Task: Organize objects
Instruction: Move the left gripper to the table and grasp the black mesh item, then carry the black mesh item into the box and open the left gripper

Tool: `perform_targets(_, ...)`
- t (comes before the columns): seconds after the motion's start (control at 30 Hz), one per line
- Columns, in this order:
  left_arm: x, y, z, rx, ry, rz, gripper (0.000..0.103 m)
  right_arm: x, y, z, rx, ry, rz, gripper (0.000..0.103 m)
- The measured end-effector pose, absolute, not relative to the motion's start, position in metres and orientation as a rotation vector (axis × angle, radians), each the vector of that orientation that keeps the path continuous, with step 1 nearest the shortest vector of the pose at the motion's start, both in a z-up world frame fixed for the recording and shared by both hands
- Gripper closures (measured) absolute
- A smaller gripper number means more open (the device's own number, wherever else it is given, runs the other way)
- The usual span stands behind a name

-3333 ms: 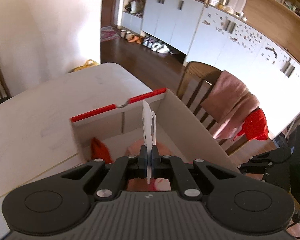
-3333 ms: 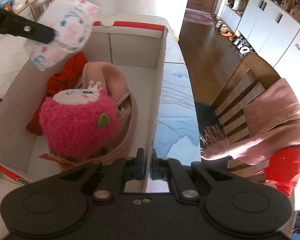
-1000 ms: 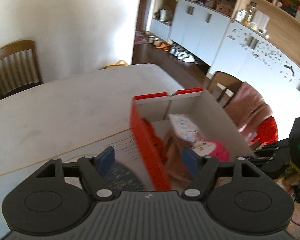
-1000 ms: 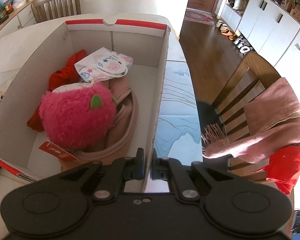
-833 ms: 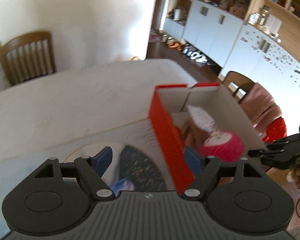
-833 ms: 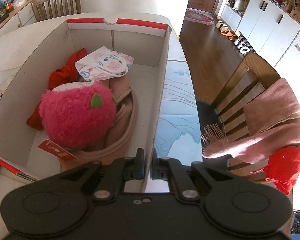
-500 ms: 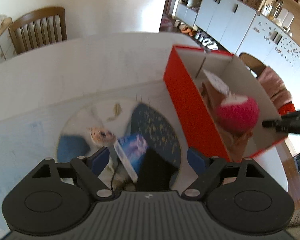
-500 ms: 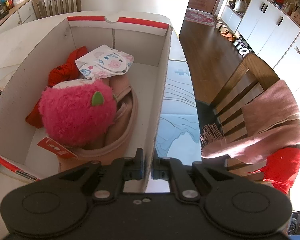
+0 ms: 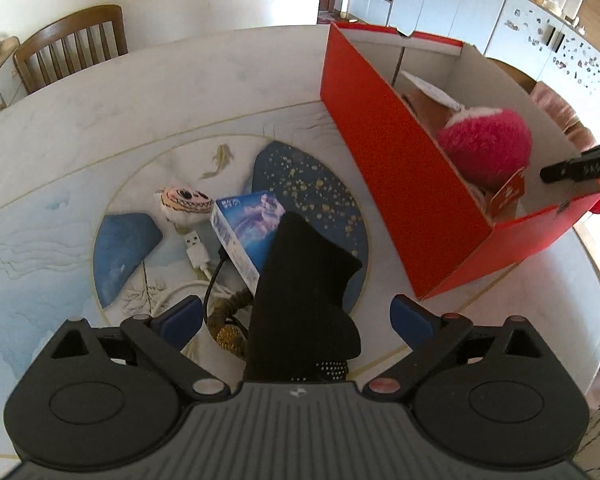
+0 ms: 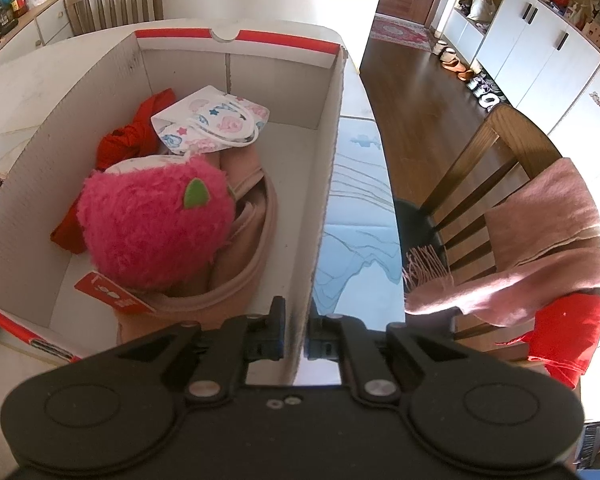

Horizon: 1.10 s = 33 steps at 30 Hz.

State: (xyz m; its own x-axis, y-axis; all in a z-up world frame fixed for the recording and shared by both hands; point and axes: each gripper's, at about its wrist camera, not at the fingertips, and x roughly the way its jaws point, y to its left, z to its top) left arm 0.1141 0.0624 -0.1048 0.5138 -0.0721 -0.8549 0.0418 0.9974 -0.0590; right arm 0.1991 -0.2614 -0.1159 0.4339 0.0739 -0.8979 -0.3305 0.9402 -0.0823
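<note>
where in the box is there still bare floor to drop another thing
Bare floor in the box lies along the right wall beside the pink bag, and in the near left corner. The middle is crowded: pink plush, red cloth, patterned pouch.

We've got a red box (image 9: 400,168) with white insides, a hot-pink fuzzy plush (image 10: 156,228), a star-print white pouch (image 10: 212,124), and a plain black cloth (image 9: 304,280).
</note>
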Motion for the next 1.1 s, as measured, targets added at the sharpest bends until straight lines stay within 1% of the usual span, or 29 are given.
perform_targets(0.27,0.11,0.055,-0.115,0.03,1.009,-0.04,0.004,0.199,-0.26,-0.119,-0.262,1.104,0.257,0.095)
perform_targets(0.33,0.109,0.053,-0.117,0.051,1.008,-0.035,0.007,0.199,-0.26,-0.119,-0.264,1.105,0.257,0.095)
perform_targets(0.4,0.109,0.052,-0.118,0.058,1.011,-0.038,0.02,0.2,-0.26,-0.119,-0.262,1.105,0.258,0.095)
perform_targets(0.43,0.109,0.05,-0.119,0.065,1.013,-0.035,0.024,0.199,-0.26,-0.119,-0.262,1.106,0.258,0.095)
perform_targets(0.5,0.108,0.049,-0.119,0.071,1.015,-0.034,0.038,0.199,-0.259,-0.12,-0.265,1.105,0.259,0.095)
perform_targets(0.53,0.108,0.05,-0.119,0.068,1.015,-0.033,0.04,0.199,-0.26,-0.12,-0.264,1.106,0.259,0.096)
perform_targets(0.57,0.108,0.05,-0.118,0.066,1.014,-0.031,0.045,0.199,-0.259,-0.121,-0.262,1.107,0.26,0.096)
perform_targets(0.6,0.108,0.05,-0.117,0.064,1.01,-0.028,0.054,0.199,-0.259,-0.12,-0.262,1.106,0.26,0.096)
perform_targets(0.63,0.108,0.05,-0.116,0.064,1.009,-0.027,0.058,0.199,-0.259,-0.12,-0.262,1.107,0.26,0.096)
perform_targets(0.67,0.108,0.05,-0.115,0.068,1.014,-0.022,0.064,0.199,-0.259,-0.121,-0.261,1.107,0.26,0.096)
perform_targets(0.77,0.108,0.05,-0.113,0.065,1.02,-0.013,0.073,0.2,-0.26,-0.12,-0.261,1.107,0.26,0.096)
perform_targets(0.8,0.108,0.051,-0.112,0.059,1.023,-0.017,0.082,0.2,-0.259,-0.121,-0.26,1.106,0.26,0.096)
perform_targets(0.87,0.106,0.052,-0.109,0.045,1.014,-0.02,0.092,0.2,-0.26,-0.121,-0.261,1.107,0.259,0.096)
perform_targets(0.97,0.105,0.053,-0.102,0.02,1.008,-0.035,0.096,0.199,-0.259,-0.121,-0.263,1.106,0.26,0.096)
perform_targets(1.1,0.105,0.052,-0.09,-0.001,0.992,-0.06,0.099,0.2,-0.26,-0.121,-0.262,1.106,0.26,0.096)
